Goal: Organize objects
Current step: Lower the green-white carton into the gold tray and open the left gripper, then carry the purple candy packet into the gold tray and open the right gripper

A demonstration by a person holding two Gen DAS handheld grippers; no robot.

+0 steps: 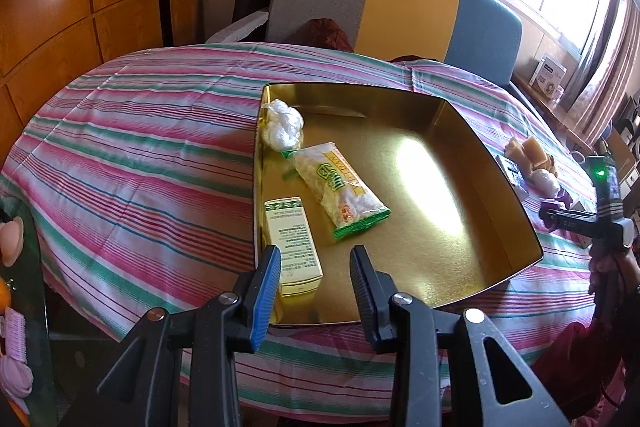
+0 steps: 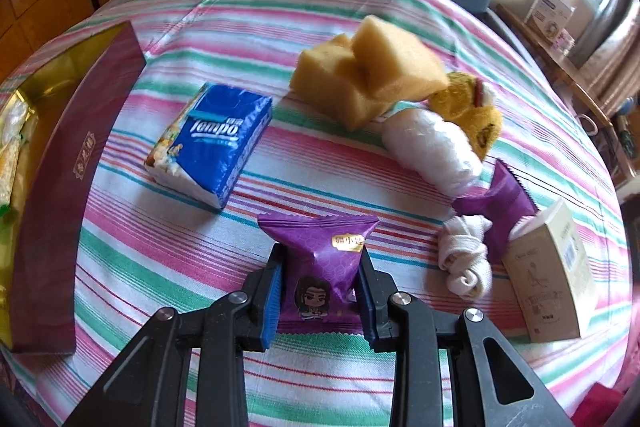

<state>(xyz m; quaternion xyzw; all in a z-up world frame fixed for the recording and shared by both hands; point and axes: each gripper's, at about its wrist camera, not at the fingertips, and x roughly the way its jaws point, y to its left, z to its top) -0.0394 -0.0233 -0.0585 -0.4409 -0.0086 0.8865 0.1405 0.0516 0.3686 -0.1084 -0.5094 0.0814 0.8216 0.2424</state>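
1. The left gripper (image 1: 316, 267) hangs with its jaws spread wide and nothing between them, its fingers angled forward and down.
2. The right gripper (image 2: 320, 267) has its jaws pressed against both sides of a purple packet (image 2: 320, 259), low over the surface.
3. In the left wrist view, the right gripper shows at the far right edge, a hand (image 1: 608, 267) gripping its handle.

A table with a striped cloth (image 2: 320, 39) holds a gold tray (image 1: 472, 131) at left, a blue tissue pack (image 2: 212, 151) in the middle, and yellow sponges (image 2: 372, 71) above.
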